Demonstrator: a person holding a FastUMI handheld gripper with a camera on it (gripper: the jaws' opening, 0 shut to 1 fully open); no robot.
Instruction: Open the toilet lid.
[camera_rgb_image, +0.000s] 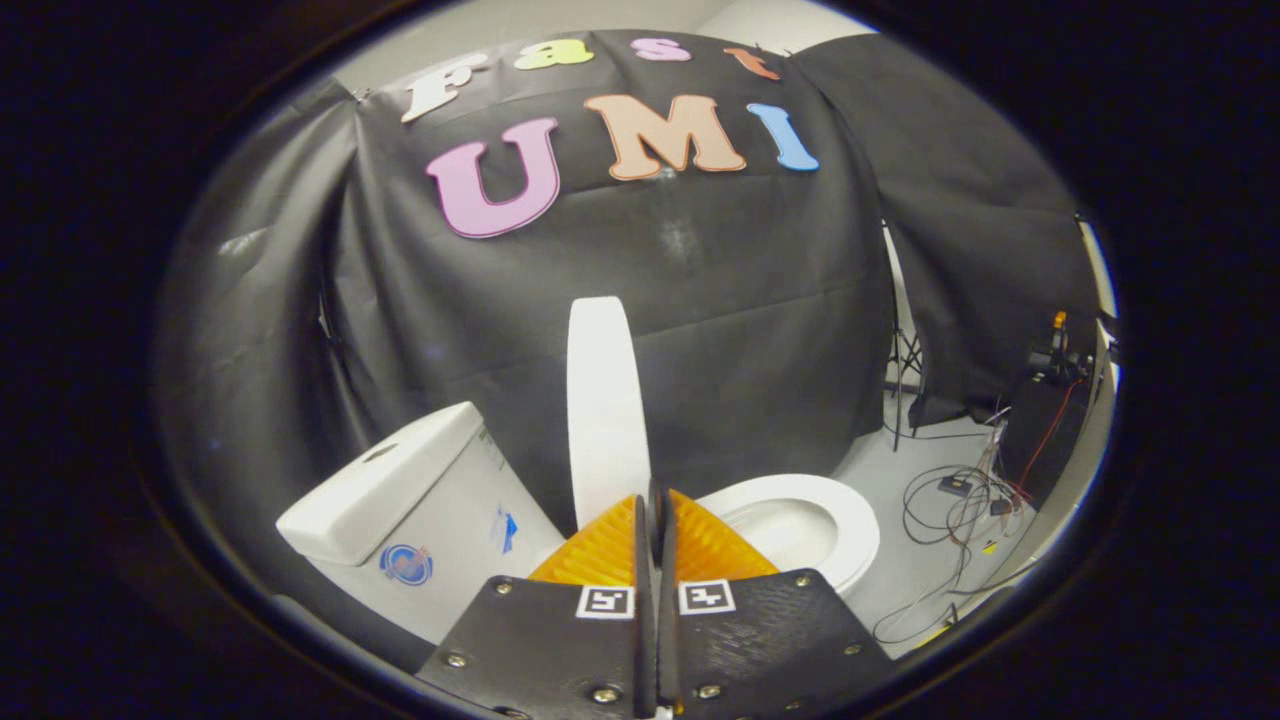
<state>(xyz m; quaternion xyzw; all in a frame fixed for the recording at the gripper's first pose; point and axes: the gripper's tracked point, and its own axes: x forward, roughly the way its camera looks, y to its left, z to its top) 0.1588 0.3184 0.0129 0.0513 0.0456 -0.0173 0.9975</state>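
Toilet lid (605, 400) stands raised on edge just beyond the gripper (655, 500), whose fingers are pressed together on nothing, seemingly having let go, with the tank (400, 490) behind it and the seat (810, 520) bared.

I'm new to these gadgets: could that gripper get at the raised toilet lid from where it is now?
Probably yes. The lid stands upright just beyond the fingertips of the gripper, edge-on, with nothing between them. The fingers look shut together, so they would need to open to grasp it.
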